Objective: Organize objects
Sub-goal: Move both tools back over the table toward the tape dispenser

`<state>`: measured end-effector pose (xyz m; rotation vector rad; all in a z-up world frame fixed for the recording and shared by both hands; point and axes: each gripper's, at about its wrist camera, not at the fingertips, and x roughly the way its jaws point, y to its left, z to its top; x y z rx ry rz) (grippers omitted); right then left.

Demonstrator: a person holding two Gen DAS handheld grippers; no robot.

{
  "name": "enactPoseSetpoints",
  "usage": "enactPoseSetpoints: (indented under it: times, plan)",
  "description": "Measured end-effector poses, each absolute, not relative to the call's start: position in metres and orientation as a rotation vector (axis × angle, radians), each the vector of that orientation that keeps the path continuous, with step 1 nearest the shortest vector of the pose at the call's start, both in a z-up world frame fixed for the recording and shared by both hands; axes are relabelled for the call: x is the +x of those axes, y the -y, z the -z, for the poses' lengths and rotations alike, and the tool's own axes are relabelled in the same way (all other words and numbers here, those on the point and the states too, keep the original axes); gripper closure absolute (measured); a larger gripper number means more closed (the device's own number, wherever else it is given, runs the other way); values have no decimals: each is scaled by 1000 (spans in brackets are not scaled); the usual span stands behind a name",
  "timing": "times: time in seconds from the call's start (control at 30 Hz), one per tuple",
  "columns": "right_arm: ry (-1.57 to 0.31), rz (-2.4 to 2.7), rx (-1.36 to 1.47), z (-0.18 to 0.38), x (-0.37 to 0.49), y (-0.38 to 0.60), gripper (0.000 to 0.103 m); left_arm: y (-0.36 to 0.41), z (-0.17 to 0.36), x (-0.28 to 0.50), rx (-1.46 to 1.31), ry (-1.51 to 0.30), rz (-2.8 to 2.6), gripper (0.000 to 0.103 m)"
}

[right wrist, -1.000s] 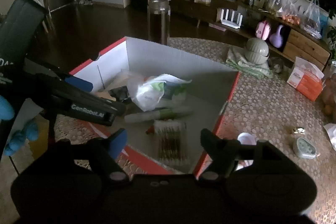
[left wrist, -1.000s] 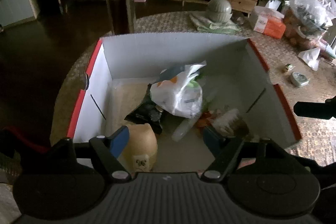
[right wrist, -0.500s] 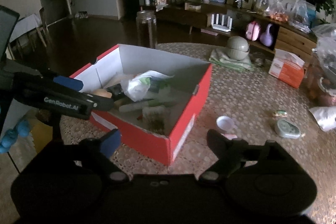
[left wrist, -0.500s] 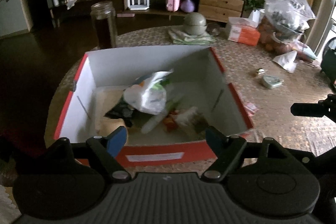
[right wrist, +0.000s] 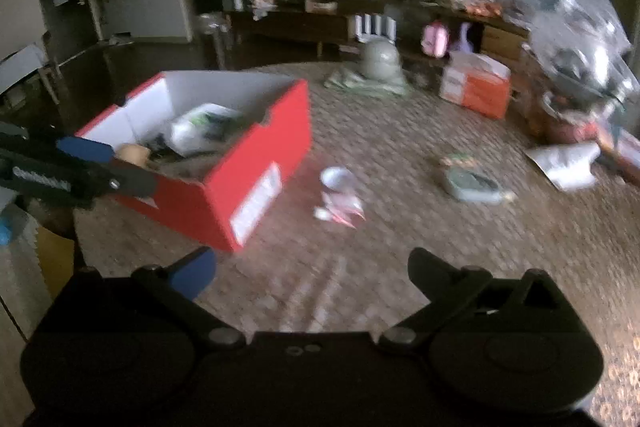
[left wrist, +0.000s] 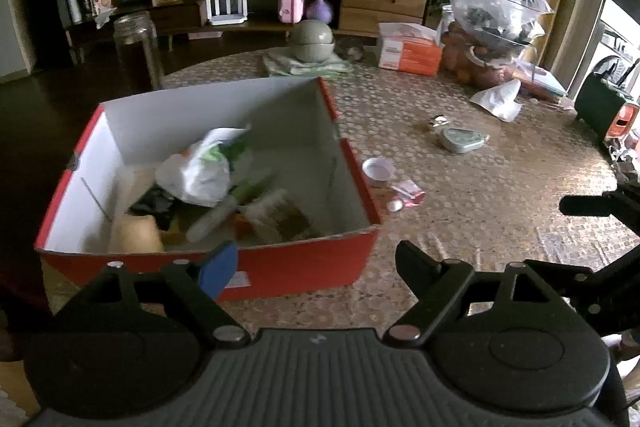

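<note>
We read no legible writing — the red box (right wrist: 224, 171) label is blurred. Left gripper (left wrist: 316, 263) and right gripper (right wrist: 312, 273) gape wide, empty; small white cup (left wrist: 378, 170) right of box.

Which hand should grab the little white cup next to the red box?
Probably the right tool. It is open, empty and aimed at the table with the white cup nearly straight ahead. The left tool, also open, faces the red box corner.
</note>
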<state>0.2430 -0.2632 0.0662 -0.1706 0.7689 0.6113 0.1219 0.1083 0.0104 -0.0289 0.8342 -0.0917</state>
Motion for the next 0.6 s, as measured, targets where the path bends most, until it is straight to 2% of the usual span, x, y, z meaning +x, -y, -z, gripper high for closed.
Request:
enactPoseSetpoints:
  times: [0.17, 0.6]
  plan:
    - [-782, -545, -146, -56, 246, 305, 0, -90, -6, 122, -40, -824, 123, 3]
    - [-825, -430, -83, -39, 270, 371, 1, -9, 3, 134, -8, -746, 165, 0]
